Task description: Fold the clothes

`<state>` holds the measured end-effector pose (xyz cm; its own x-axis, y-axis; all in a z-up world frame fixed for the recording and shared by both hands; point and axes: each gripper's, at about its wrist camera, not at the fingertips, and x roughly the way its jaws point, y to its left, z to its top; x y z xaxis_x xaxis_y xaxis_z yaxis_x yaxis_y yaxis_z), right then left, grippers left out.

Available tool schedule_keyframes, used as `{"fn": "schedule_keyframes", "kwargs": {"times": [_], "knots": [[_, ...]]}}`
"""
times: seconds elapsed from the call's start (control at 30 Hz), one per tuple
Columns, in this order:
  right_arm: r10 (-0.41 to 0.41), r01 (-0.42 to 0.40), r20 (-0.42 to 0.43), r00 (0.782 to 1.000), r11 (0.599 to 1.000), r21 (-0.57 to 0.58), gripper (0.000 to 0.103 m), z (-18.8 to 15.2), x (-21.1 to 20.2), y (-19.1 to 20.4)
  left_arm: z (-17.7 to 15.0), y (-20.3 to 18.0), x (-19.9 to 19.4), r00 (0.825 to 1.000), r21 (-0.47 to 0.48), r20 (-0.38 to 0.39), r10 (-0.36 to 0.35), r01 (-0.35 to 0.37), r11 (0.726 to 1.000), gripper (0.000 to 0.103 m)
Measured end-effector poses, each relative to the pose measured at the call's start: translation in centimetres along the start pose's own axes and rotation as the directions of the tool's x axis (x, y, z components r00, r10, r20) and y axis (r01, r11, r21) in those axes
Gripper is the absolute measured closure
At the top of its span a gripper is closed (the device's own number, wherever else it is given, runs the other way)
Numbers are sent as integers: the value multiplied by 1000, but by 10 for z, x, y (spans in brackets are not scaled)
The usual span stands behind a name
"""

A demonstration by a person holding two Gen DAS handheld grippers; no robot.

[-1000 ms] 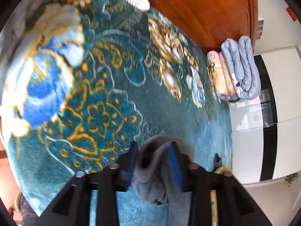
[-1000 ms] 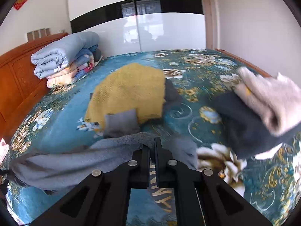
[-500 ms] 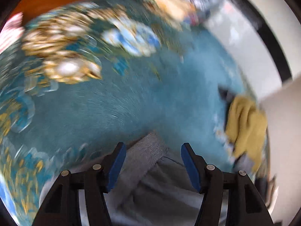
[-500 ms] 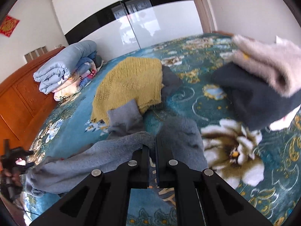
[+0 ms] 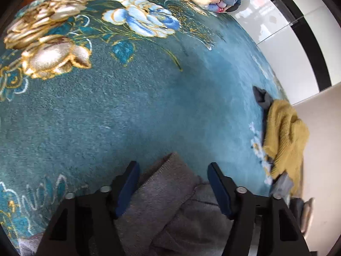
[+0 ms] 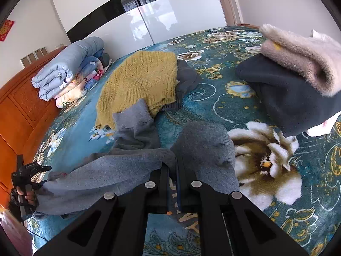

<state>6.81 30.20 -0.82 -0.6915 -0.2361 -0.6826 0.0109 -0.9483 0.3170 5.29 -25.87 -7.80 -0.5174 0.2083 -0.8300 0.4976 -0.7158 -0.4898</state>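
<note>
A grey sweater (image 6: 127, 170) lies spread on the teal flowered bedspread (image 6: 277, 202). My right gripper (image 6: 173, 166) is shut on a fold of it near the middle. My left gripper (image 5: 173, 172) is open, its blue pads on either side of the grey ribbed cuff (image 5: 168, 183), which lies loose on the bedspread (image 5: 106, 106). The left gripper also shows in the right wrist view (image 6: 32, 170), at the far left end of the sweater's sleeve.
A mustard knit sweater (image 6: 138, 81) lies over a dark grey garment (image 6: 187, 76) behind. A dark fleece (image 6: 294, 102) with a fluffy beige garment (image 6: 302, 53) on it lies at the right. Rolled quilts (image 6: 68, 64) sit by the wooden headboard (image 6: 17, 106).
My left gripper has opened and let go of the grey cuff, which now lies on the bed. My right gripper stays shut on the sweater and has lowered it toward the bedspread.
</note>
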Motion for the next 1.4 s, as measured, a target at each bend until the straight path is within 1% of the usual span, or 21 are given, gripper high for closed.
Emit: {"fn": "schedule_keyframes", "kwargs": {"times": [0.07, 0.2, 0.27, 0.37, 0.5, 0.57, 0.63, 0.7, 0.73, 0.77, 0.8, 0.87, 0.97, 1.13, 1.17, 1.2, 1.23, 1.3, 1.33, 1.37, 1.4], "knots": [[-4, 4, -4, 1000, 1000, 5, 98, -1, 1, 0, -4, 3, -3, 1000, -3, 6, 7, -7, 1000, 66], [-11, 11, -3, 1000, 1000, 4, 98, -2, 1, 0, -12, 22, -14, 999, -54, 36, -38, 40, 998, 86], [-11, 11, -1, 1000, 1000, 5, 98, -2, 1, 0, -16, 31, -22, 995, -78, 68, -77, 83, 994, 100], [-6, 6, 4, 1000, 1000, 10, 98, -2, -1, -1, -22, 42, -39, 983, -83, 109, -147, 157, 984, 102], [-6, 6, 10, 1000, 1000, 6, 98, -3, -3, 1, -22, 41, -46, 973, -40, 98, -211, 216, 976, 103], [-6, 6, 10, 1000, 1000, 6, 98, -3, -4, 1, -22, 40, -48, 969, -21, 93, -229, 231, 973, 101], [-3, 3, 10, 1000, 1000, 12, 98, -4, -4, 0, -18, 44, -49, 972, -33, 97, -212, 216, 976, 98], [2, -2, 10, 1000, 1000, 18, 98, -4, -5, -1, -18, 47, -53, 976, -41, 113, -185, 190, 981, 77], [1, -1, 8, 1000, 1000, 19, 98, -4, -4, -1, -19, 49, -57, 979, -42, 122, -165, 171, 984, 47], [-1, 1, 6, 1000, 1000, 18, 98, -4, -4, -1, -18, 48, -57, 980, -38, 123, -154, 160, 986, 32], [-3, 3, 5, 1000, 1000, 17, 98, -4, -3, 0, -18, 47, -57, 982, -34, 123, -144, 149, 988, 32], [-7, 7, -1, 1000, 1000, 16, 98, -5, -1, 0, -14, 43, -49, 985, -27, 87, -150, 153, 988, 32], [-10, 10, -8, 1000, 1000, 18, 98, -5, 0, -1, -9, 34, -32, 992, -19, 38, -124, 124, 992, 32], [-6, 6, -17, 1000, 1000, 24, 98, -4, 1, -3, -18, 26, -19, 990, 27, -28, -138, 138, 990, 32], [-6, 6, -17, 1000, 1000, 23, 98, -4, 1, -3, -20, 24, -17, 989, 36, -41, -140, 142, 989, 33], [-7, 7, -18, 1000, 1000, 21, 98, -4, 2, -3, -23, 22, -20, 989, 50, -36, -145, 147, 988, 33], [-7, 8, -19, 1000, 1000, 19, 98, -5, 2, -2, -26, 20, -23, 988, 64, -29, -150, 152, 986, 36], [-8, 9, -21, 1000, 1000, 18, 98, -4, 2, -2, -31, 16, -31, 987, 92, -15, -161, 161, 983, 58], [-9, 9, -21, 1000, 1000, 18, 98, -4, 2, -2, -34, 14, -34, 986, 106, -8, -166, 166, 980, 77], [-9, 10, -21, 1000, 1000, 17, 98, -4, 2, -2, -37, 13, -38, 985, 120, -2, -172, 171, 978, 91], [-10, 10, -21, 1000, 1000, 17, 98, -5, 2, -1, -40, 11, -41, 984, 134, 5, -177, 175, 975, 95]]}}
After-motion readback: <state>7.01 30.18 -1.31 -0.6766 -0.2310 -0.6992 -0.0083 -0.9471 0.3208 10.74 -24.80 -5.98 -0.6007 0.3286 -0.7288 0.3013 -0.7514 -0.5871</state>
